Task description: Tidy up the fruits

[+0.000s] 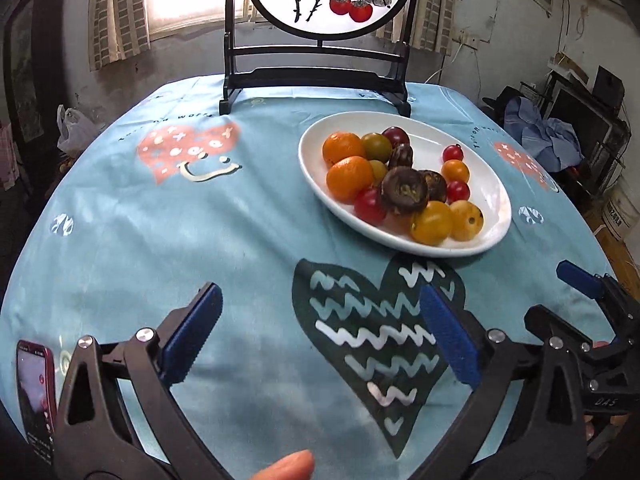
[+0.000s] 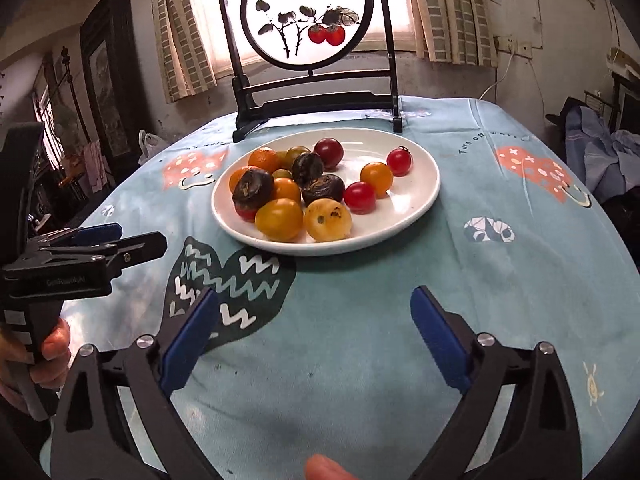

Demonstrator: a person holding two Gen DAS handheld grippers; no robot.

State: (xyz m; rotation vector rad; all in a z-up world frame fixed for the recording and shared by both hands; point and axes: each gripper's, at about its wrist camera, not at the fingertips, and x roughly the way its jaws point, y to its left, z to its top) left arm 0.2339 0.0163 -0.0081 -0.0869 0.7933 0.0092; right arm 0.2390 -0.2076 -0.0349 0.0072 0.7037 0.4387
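A white oval plate [image 1: 488, 184] [image 2: 416, 196] sits on the blue tablecloth, holding several fruits: orange tangerines [image 1: 349, 178] [image 2: 262, 159], red cherry tomatoes [image 1: 453, 153] [image 2: 399, 161], yellow tomatoes [image 1: 431, 222] [image 2: 279, 218], and dark brown water chestnuts [image 1: 403, 191] [image 2: 253, 189]. My left gripper [image 1: 320, 332] is open and empty, hovering over the cloth in front of the plate; it also shows at the left of the right wrist view [image 2: 116, 240]. My right gripper [image 2: 316, 332] is open and empty, near the plate's front edge; it also shows in the left wrist view [image 1: 580, 280].
A black-framed round painted screen [image 1: 320, 20] [image 2: 308, 40] stands at the table's far edge behind the plate. A red phone [image 1: 36, 396] lies at the front left. Clutter and clothes [image 1: 552, 136] sit beyond the right table edge.
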